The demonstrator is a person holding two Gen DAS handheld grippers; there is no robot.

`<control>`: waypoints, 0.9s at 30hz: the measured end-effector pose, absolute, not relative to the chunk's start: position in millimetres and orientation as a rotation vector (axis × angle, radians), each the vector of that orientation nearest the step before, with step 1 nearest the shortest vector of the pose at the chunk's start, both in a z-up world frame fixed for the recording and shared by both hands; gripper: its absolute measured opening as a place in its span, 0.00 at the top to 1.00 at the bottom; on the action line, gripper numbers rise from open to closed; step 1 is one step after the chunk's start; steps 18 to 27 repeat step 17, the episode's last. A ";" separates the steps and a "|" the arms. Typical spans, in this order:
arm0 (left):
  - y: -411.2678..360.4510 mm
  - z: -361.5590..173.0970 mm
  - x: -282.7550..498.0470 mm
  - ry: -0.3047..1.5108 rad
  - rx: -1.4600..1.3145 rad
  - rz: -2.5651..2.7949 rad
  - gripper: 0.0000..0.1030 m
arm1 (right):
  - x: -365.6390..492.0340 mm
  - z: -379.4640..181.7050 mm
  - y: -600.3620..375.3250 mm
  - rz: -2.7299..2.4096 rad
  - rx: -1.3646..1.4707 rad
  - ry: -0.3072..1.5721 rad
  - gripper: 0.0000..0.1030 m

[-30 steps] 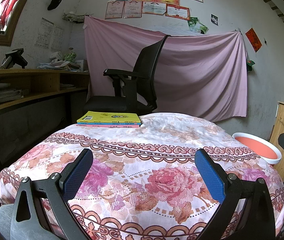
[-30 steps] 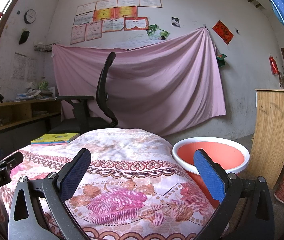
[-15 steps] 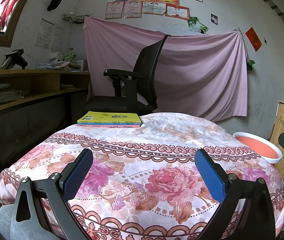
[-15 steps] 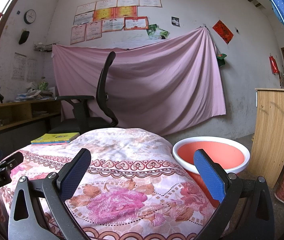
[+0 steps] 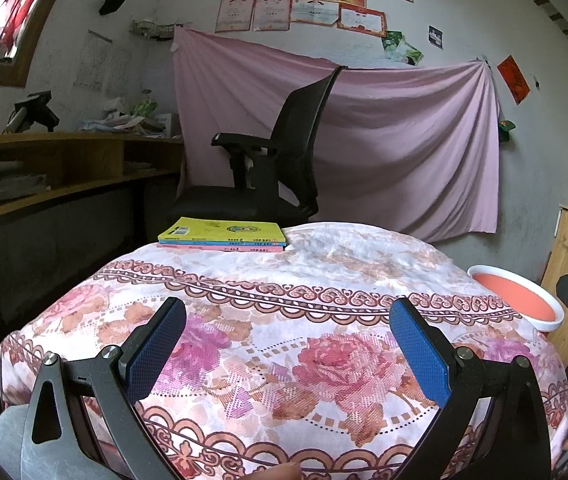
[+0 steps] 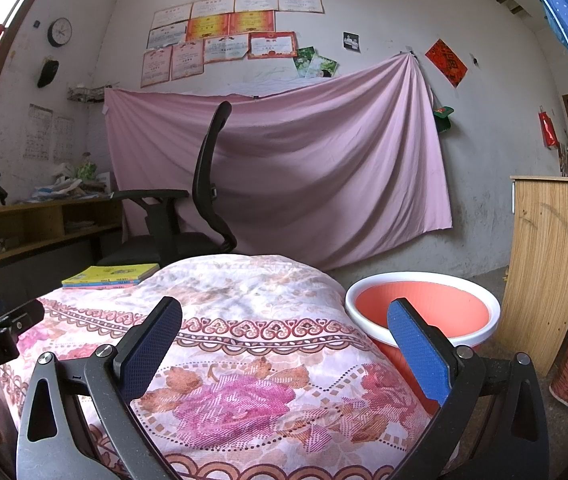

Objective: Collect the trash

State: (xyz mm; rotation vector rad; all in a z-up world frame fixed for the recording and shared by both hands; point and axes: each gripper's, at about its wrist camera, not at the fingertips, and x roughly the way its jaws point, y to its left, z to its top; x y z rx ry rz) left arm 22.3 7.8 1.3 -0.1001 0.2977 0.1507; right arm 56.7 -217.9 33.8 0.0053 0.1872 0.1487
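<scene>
Left gripper [image 5: 287,330]: jaws spread wide, nothing between the blue pads [image 5: 418,354]. It hovers over the near edge of the table [image 5: 324,276], which is draped in a floral cloth.

Right gripper [image 6: 284,330]: also released, pads wide apart and empty, above the table's near right edge. Its tip shows at the right border of the left wrist view.

Trash bin [image 6: 424,312]: red, white rim, standing on the floor just beside the table's right edge. Only part of the red inner wall shows; contents, if any, cannot be made out.

No loose trash can be made out on the cloth.

Far left corner of the table: stack of books [image 5: 223,235], yellow cover on top, lying flat.

Behind the table: black office chair [image 5: 279,160], then a pink sheet [image 6: 304,168] hung on the wall.
</scene>
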 end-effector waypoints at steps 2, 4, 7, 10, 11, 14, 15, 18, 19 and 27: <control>4.6 1.4 22.9 0.296 -0.078 0.155 0.03 | 56.0 33.6 -216.9 0.149 0.004 0.188 0.00; 2.3 0.6 23.5 0.297 -0.068 0.153 0.03 | 56.0 33.4 -216.7 0.149 0.005 0.188 0.00; 0.7 -0.7 23.9 0.297 -0.064 0.153 0.03 | 54.4 32.6 -214.0 0.148 0.006 0.191 0.00; 0.3 -1.4 23.6 0.297 -0.065 0.155 0.03 | 53.5 32.7 -212.3 0.148 0.007 0.192 0.00; 0.5 -1.4 23.6 0.298 -0.066 0.153 0.03 | 52.4 32.7 -211.0 0.148 0.007 0.192 0.00; 0.0 -2.1 23.7 0.298 -0.066 0.154 0.03 | 53.1 32.8 -211.7 0.148 0.007 0.192 0.00; -1.1 -2.8 23.0 0.298 -0.067 0.156 0.03 | 52.7 32.8 -211.2 0.148 0.007 0.191 0.00; -0.6 -2.9 23.4 0.298 -0.068 0.155 0.03 | 52.4 32.8 -210.8 0.148 0.007 0.191 0.00; -0.6 -2.9 23.4 0.298 -0.068 0.155 0.03 | 52.4 32.8 -210.8 0.148 0.007 0.191 0.00; -0.6 -2.9 23.4 0.298 -0.068 0.155 0.03 | 52.4 32.8 -210.8 0.148 0.007 0.191 0.00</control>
